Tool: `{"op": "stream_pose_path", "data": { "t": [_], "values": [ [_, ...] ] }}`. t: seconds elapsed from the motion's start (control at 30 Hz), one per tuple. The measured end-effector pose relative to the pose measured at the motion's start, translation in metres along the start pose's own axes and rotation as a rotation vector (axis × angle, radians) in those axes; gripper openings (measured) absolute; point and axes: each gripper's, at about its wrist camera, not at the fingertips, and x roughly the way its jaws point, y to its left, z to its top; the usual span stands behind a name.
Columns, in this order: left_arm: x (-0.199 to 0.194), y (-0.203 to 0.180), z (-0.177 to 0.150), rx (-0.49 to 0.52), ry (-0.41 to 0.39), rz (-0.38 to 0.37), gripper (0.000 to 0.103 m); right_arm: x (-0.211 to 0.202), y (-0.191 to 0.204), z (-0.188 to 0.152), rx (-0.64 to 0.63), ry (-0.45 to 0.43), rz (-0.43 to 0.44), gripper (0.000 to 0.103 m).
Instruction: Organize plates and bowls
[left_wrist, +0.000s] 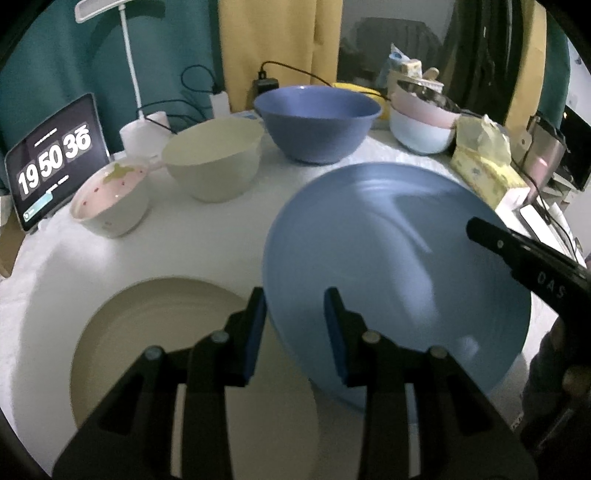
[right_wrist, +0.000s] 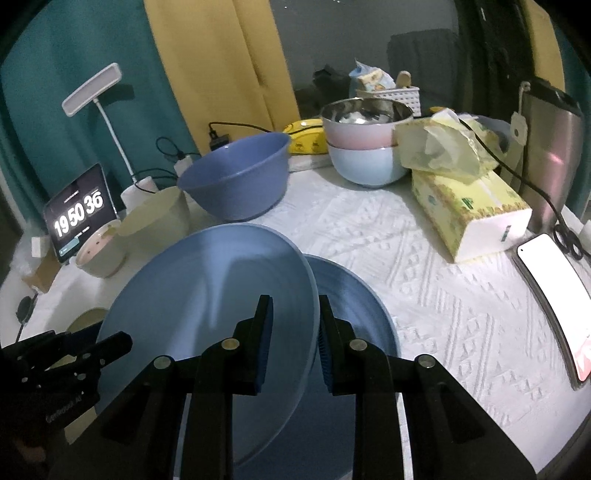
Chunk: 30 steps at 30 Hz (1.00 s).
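A light blue plate is tilted above the table; it also shows in the right wrist view. My right gripper is shut on its right rim, and its finger reaches over the plate. My left gripper straddles the plate's left edge with its jaws apart. A second blue plate lies flat under the tilted one. A beige plate lies at the left. A dark blue bowl, a cream bowl and a pink patterned bowl stand behind.
Stacked pink and pale blue bowls with a steel bowl on top stand at the back. A tissue box, a phone, a steel tumbler, a tablet clock and a lamp ring the table.
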Motion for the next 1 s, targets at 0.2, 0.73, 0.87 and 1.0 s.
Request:
{"op": "stream_pose_path", "data": {
  "t": [0.2, 0.73, 0.87, 1.0],
  "values": [
    [0.005, -0.005, 0.001, 0.016, 0.006, -0.014, 0.033, 0.003, -0.007, 0.0, 0.012, 0.01, -0.009, 0.025],
    [0.006, -0.007, 0.004, 0.024, 0.012, -0.061, 0.035, -0.005, -0.012, 0.002, -0.003, -0.02, -0.095, 0.035],
    [0.002, -0.017, 0.005, 0.055, 0.0, -0.1, 0.035, -0.008, -0.007, 0.002, -0.01, -0.019, -0.102, 0.035],
    [-0.004, -0.017, 0.005, 0.06, -0.011, -0.118, 0.035, -0.013, -0.001, 0.002, -0.02, -0.022, -0.111, 0.035]
  ]
}}
